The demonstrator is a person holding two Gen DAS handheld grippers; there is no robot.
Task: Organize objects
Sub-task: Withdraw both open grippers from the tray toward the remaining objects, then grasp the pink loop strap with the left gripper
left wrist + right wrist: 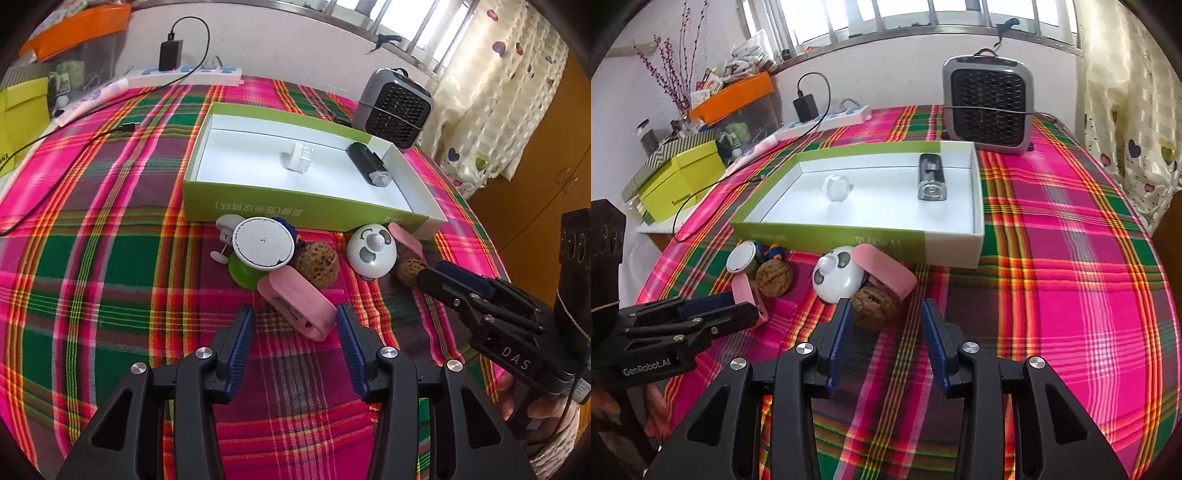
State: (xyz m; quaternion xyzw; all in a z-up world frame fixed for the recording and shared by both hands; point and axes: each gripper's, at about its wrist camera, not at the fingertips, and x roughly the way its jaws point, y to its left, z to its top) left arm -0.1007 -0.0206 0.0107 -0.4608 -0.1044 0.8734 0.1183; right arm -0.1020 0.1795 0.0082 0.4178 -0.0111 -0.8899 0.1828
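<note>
Both grippers stand apart and empty, left gripper (295, 325) straddling a pink case (299, 306) and right gripper (886, 317) nearing a walnut (875, 308), since loose clutter lies before the green box (258, 210) awaiting collection.

tablecloth (110, 258): woven plaid cloth | box (280, 206): matt cardboard | walnut (317, 264): rough shell

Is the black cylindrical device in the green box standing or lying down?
Lying down: the black cylindrical device rests lengthwise on the white floor of the green box.
</note>
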